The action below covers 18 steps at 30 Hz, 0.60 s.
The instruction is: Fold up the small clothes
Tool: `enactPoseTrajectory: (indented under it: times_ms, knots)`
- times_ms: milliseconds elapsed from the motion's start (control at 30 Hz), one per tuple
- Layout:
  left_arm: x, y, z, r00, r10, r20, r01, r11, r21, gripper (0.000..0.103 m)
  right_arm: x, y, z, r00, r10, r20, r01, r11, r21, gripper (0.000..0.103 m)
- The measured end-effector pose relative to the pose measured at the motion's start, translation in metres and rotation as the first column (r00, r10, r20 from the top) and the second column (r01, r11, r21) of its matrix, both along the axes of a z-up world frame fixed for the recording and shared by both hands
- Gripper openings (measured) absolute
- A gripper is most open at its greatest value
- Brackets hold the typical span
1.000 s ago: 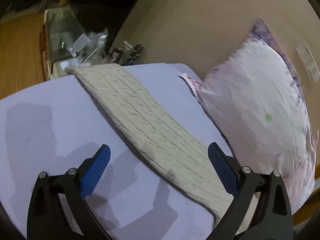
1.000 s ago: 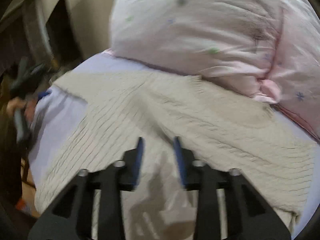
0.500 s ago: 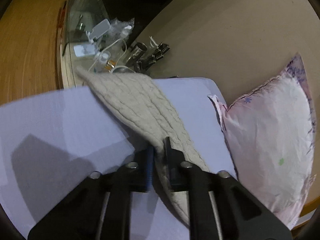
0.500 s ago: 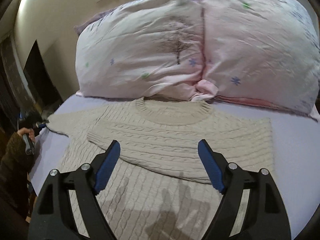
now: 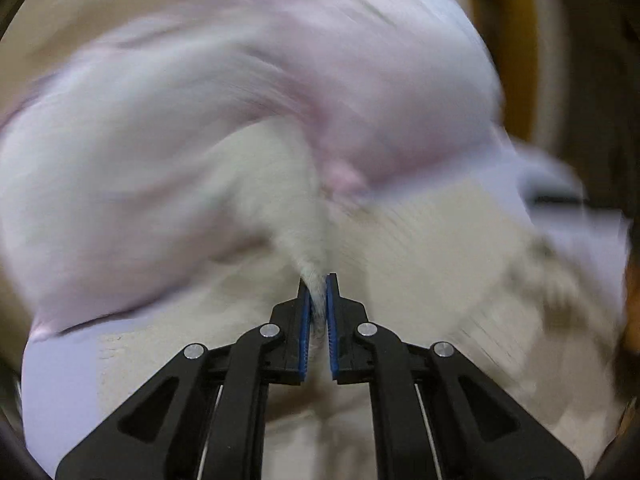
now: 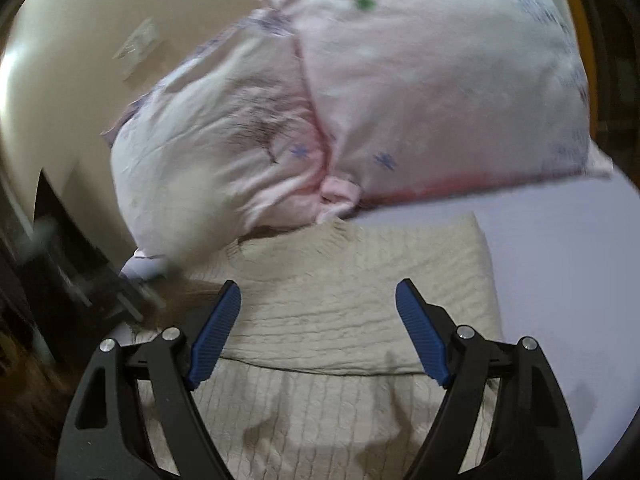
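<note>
**Left tongs carry a sleeve across the sweater; right tongs wait spread above it**

The cream cable-knit sweater (image 6: 340,304) lies flat on the pale lilac bed sheet (image 6: 560,280), directly below and ahead of the right tongs (image 6: 318,312). Its long axis runs away from them, neckline toward the 2 pink floral pillows (image 6: 400,92) beyond. 1 fold already crosses it: a layer's edge runs side to side just under the spread blue pads (image 6: 216,332). These tongs hold nothing.

The left tongs (image 5: 317,292) are pressed together on a narrow strip of the same knit (image 5: 304,216), most likely a sleeve, which rises straight ahead of the tips. That view is badly smeared, so exactly where the strip ends cannot be told.

The left tongs are therefore the ones engaged. In my judgement, the coming move turns on laying the pinched strip across the sweater's body, square to its long axis, with the open right tongs free to pin the cloth just below them.
</note>
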<state>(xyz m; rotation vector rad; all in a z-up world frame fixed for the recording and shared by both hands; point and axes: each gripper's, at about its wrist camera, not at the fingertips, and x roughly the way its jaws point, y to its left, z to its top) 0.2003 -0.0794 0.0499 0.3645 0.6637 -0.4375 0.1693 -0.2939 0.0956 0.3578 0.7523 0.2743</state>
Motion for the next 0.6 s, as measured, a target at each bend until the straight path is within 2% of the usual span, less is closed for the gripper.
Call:
enactPoseTrajectory:
  times_ms: [33,67,100,167,200,300,400,467,600]
  knots:
    - [0.001,-0.014,-0.014,0.998,-0.03,-0.047,0.03,0.999,0.017,0.009,0.003,-0.006,-0.004,1.0,-0.008,-0.03,0.008,1.0,0.017,0.075]
    - [0.001,-0.02,-0.022,0.994,-0.044,-0.1,0.044,0.999,-0.002,0.009,0.007,-0.015,-0.009,0.998,-0.015,-0.068,0.018,0.999,0.041,0.07]
    - [-0.002,-0.017,-0.021,0.993,-0.044,-0.106,0.041,0.999,-0.028,0.009,0.009,-0.019,-0.013,0.996,-0.021,-0.091,0.026,0.998,0.053,0.065]
    - [-0.011,0.0,-0.008,0.995,-0.045,-0.085,0.038,0.995,-0.088,0.012,0.014,-0.029,-0.021,0.991,-0.042,-0.13,0.051,0.997,0.065,0.062]
    - [-0.014,0.017,0.002,0.998,-0.023,-0.066,0.015,0.993,-0.118,0.015,0.018,-0.033,-0.027,0.986,-0.059,-0.158,0.07,0.995,0.068,0.059]
    - [-0.027,0.064,0.017,0.997,0.061,-0.053,-0.068,0.986,-0.15,0.034,0.032,-0.037,-0.048,0.969,-0.049,-0.241,0.084,0.987,0.139,0.051]
    - [-0.032,0.109,0.014,0.983,0.156,-0.094,-0.168,0.976,-0.138,0.035,0.045,-0.03,-0.067,0.946,-0.019,-0.323,0.086,0.977,0.193,0.047]
    - [-0.035,0.129,0.01,0.971,0.202,-0.128,-0.22,0.966,-0.139,0.035,0.048,-0.023,-0.074,0.936,-0.022,-0.351,0.088,0.981,0.172,0.047]
    - [-0.052,0.177,0.003,0.936,0.294,-0.193,-0.326,0.93,-0.168,0.038,0.046,-0.014,-0.071,0.935,-0.047,-0.351,0.096,0.988,0.124,0.044]
